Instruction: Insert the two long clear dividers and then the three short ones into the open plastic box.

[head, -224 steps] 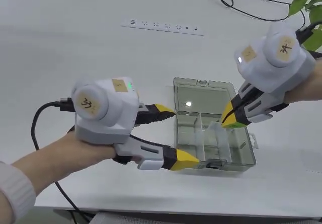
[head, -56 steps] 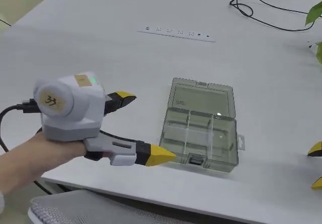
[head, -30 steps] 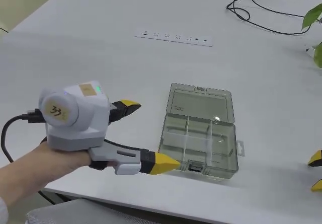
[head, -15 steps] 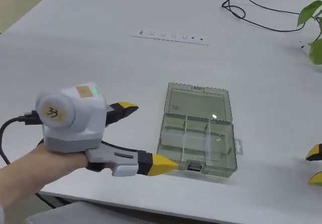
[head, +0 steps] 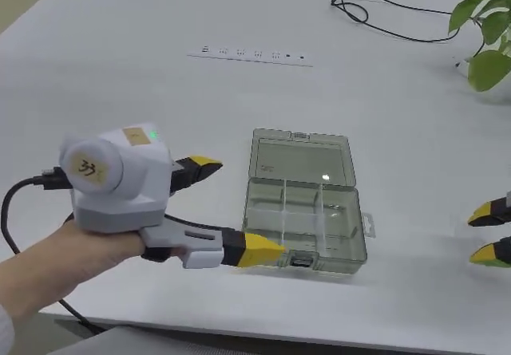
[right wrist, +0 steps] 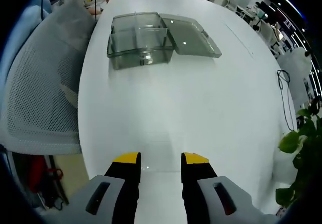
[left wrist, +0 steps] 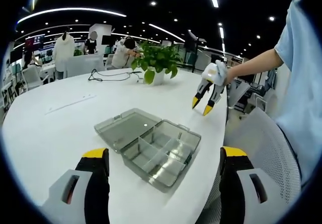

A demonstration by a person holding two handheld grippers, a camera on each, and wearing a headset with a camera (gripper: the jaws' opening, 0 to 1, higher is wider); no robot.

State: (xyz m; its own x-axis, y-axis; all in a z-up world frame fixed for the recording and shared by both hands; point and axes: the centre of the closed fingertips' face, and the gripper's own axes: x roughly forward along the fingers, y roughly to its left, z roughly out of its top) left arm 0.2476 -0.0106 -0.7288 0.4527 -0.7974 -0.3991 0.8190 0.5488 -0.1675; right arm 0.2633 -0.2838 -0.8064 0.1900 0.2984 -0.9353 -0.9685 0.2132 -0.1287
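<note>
Dividers stand slotted in the plastic box; left gripper gapes wide beside it, right gripper slightly parted.

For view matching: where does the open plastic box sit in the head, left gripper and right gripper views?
Head view: plastic box just right of centre, lid open.
Left gripper view: plastic box at centre, beyond the jaws.
Right gripper view: plastic box at upper left, far off.
Shared landmark: potted plant, top right in head view, behind the box in left gripper view, right edge in right gripper view.
</note>
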